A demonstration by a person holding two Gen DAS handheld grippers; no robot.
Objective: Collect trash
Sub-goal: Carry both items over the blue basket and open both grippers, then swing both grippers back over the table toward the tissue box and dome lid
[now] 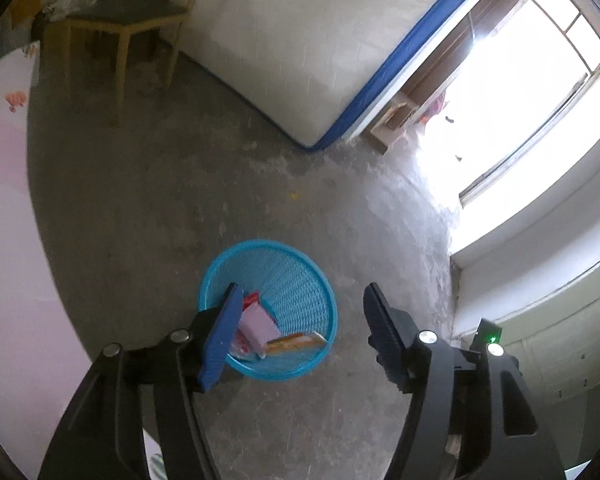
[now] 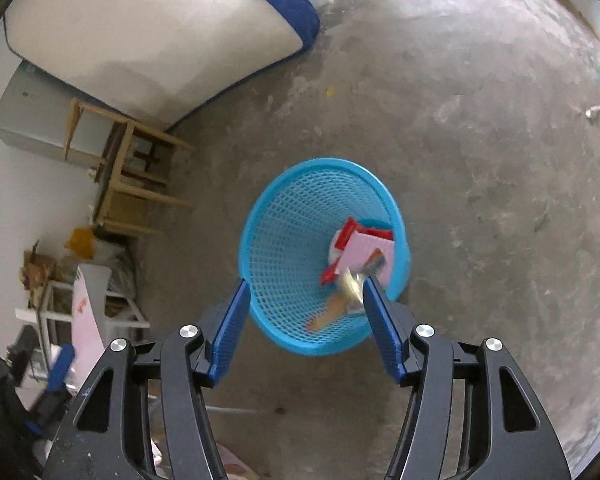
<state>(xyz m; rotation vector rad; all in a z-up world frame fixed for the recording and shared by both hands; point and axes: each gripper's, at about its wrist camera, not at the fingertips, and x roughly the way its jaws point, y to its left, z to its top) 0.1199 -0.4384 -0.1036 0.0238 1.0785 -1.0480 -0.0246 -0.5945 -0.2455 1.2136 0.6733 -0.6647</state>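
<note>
Round blue mesh basket, concrete floor

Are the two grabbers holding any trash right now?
No. Left gripper and right gripper are both open and empty; the wrappers lie in the blue basket.
</note>
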